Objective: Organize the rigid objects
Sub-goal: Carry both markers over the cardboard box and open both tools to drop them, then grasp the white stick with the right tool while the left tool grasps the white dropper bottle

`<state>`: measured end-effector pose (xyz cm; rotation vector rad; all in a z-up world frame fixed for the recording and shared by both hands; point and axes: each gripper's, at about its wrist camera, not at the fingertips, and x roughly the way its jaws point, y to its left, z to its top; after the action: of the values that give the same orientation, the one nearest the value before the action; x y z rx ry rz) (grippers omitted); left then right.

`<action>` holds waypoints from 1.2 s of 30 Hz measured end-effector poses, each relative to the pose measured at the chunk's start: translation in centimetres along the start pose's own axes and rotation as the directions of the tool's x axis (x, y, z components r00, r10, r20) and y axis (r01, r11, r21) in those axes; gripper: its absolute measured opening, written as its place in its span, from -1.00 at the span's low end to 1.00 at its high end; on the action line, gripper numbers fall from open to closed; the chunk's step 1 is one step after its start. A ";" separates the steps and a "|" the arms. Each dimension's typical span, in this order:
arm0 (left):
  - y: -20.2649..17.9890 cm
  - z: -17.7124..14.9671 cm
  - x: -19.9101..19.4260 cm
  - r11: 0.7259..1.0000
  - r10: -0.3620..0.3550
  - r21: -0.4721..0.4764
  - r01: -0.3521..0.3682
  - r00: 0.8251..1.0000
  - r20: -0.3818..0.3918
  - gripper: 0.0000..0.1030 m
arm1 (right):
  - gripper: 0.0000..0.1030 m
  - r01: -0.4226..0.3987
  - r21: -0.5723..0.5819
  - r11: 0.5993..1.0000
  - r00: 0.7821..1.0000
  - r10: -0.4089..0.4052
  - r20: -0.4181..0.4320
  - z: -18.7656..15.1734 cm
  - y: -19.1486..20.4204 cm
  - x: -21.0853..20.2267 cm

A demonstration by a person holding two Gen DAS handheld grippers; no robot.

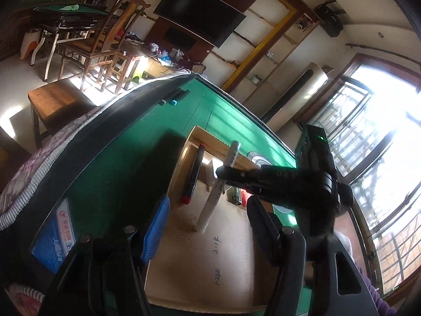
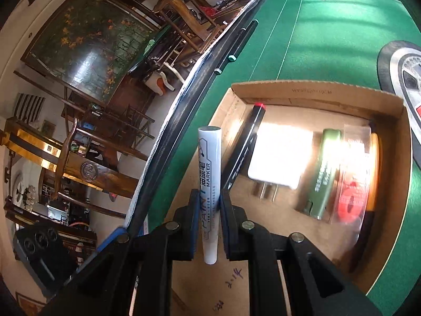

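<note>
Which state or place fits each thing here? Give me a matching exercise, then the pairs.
Things:
1. white paint marker
2. black pen with red cap
3. white plug adapter
4. two teal-capped black markers

Places or states:
A. lying on the green table's edge, outside the box
B. clamped in the right gripper
C. lying along the cardboard box's left wall
D. lying mid-box, prongs toward the camera

Pairs: 1-B, 2-C, 3-D, 4-A

The desk [image 2: 329, 31] wears matt green felt. The shallow brown cardboard box [image 2: 315, 97] looks dull and papery. The white plastic paint marker [image 2: 209, 163] shines smooth and glossy.
</note>
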<state>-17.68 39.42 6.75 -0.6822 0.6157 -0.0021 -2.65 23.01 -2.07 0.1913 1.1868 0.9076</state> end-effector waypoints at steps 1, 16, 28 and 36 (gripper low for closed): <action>0.2 -0.2 -0.2 1.000 -0.001 -0.005 0.001 1.000 0.000 0.25 | -0.72 0.028 -0.008 1.000 1.000 -0.028 0.007 0.5 0.1 0.4; 0.3 -2.4 -0.8 0.998 0.055 -0.028 -0.055 0.998 -0.002 0.38 | -0.17 0.149 0.064 0.987 0.979 -0.157 0.129 2.3 -2.2 -1.6; -5.4 -4.9 -0.3 0.991 0.063 0.120 -0.060 0.998 -0.021 0.58 | 0.44 0.351 0.101 0.931 0.856 -0.363 0.368 -9.2 -12.5 -20.8; -12.0 -8.4 1.4 0.969 0.006 0.246 0.019 0.995 -0.100 0.60 | 0.44 0.325 0.412 0.851 0.774 -0.490 0.401 -19.3 -25.6 -30.6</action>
<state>-18.69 24.80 7.95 -0.4445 0.6966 -0.1178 -8.65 -20.95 -2.62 0.3842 0.8309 0.2346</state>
